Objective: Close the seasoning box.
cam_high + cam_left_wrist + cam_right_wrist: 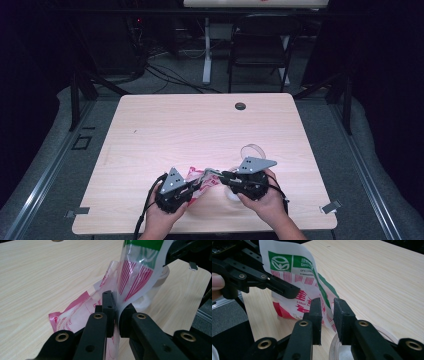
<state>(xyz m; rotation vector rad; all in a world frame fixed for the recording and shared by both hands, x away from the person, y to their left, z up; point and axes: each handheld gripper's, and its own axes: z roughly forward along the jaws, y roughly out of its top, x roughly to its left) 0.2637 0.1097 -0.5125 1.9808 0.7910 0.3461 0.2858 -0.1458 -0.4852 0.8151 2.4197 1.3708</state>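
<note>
**Plastic bag held between two tools, second grip not yet made**

The plastic bag [200, 181], red and white with a green band of print, is at the near edge of the counter [200, 125], lifted partly off the wood between the person's two hands. One end of it rests on the counter and the other end stands up in the air.

The left tool [115, 315] has its jaws closed on the film; in the left gripper view the thin plastic passes between the two black pads and is pinched there. The right tool [327, 315] is at the other side of the bag. Its jaws stand apart with a clear gap, and an edge of the bag [312, 290] lies in this gap, but the pads do not press on it. So the right tool is open and holds nothing for now.

Under the right tool there is a roll of clear tape [253, 150] on the counter, just beside the bag.

I judge that the step in hand is to take the bag with both tools, perhaps to open its mouth or to stretch it flat. The next move calls for the right tool to close on one layer of film only. The film is thin and slippery, so it can slide out if the pads close too near the edge.
</note>
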